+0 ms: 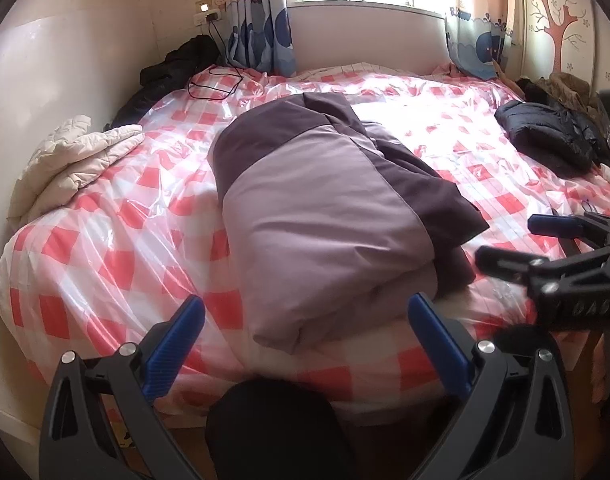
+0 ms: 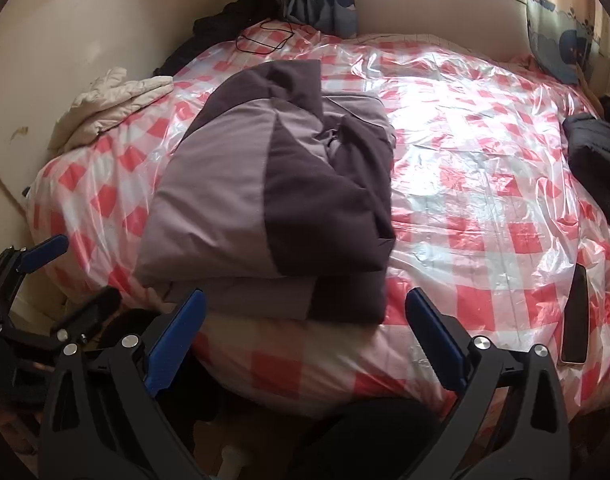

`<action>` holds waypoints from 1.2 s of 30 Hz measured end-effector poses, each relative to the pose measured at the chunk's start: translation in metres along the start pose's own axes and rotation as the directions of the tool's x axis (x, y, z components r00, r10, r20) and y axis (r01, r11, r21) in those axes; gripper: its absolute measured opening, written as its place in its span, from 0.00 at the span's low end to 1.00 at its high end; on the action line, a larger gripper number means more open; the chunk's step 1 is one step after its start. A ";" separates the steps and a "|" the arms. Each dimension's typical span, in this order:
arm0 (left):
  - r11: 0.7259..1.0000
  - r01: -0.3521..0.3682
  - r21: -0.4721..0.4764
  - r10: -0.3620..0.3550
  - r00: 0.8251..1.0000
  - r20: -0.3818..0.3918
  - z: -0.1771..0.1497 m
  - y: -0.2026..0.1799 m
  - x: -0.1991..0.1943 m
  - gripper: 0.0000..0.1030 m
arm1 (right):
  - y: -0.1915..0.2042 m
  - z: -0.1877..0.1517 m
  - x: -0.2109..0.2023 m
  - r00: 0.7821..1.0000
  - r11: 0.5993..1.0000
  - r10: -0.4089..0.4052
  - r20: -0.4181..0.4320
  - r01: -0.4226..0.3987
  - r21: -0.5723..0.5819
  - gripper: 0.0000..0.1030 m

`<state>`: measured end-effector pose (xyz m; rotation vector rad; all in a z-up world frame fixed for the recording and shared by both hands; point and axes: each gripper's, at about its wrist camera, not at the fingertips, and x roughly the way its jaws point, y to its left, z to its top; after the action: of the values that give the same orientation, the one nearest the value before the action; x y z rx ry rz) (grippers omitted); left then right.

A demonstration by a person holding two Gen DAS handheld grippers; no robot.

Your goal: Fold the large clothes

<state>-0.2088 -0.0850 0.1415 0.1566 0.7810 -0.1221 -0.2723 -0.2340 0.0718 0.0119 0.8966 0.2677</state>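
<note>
A padded jacket (image 1: 325,216) in light and dark purple lies folded into a thick bundle near the front edge of the bed (image 1: 105,264); the right wrist view shows the same jacket (image 2: 265,192) left of centre. My left gripper (image 1: 305,312) stands open just before the bundle's near end, nothing between its fingers. My right gripper (image 2: 305,308) is open too, held low at the bed's edge in front of the jacket. In the left wrist view the right gripper (image 1: 505,240) reaches in from the right, beside the bundle, with its fingers apart.
A cream quilted garment (image 1: 73,160) lies at the left bed edge. Dark jackets sit at the right (image 1: 553,136) and back left (image 1: 173,72), near a black cable (image 1: 213,84). A dark phone (image 2: 575,316) rests front right. The bed (image 2: 485,184) wears a glossy red-checked plastic sheet.
</note>
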 end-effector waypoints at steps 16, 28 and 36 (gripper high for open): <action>0.993 -0.022 -0.118 0.014 0.998 -0.064 -0.001 0.023 0.012 0.94 | 0.015 0.004 0.023 0.998 0.998 -0.053 -0.040 0.053 -0.016 0.93; 0.992 -0.013 -0.125 0.003 0.997 -0.082 -0.001 0.027 0.019 0.95 | 0.011 0.003 0.025 0.997 0.999 -0.050 -0.051 0.049 -0.013 0.93; 0.992 -0.015 -0.122 0.004 0.995 -0.096 -0.001 0.028 0.022 0.94 | 0.013 0.002 0.027 0.997 0.998 -0.053 -0.055 0.052 -0.020 0.93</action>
<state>-0.1895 -0.0586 0.1281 0.0501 0.8809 -0.0577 -0.2581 -0.2153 0.0539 -0.0360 0.9484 0.2284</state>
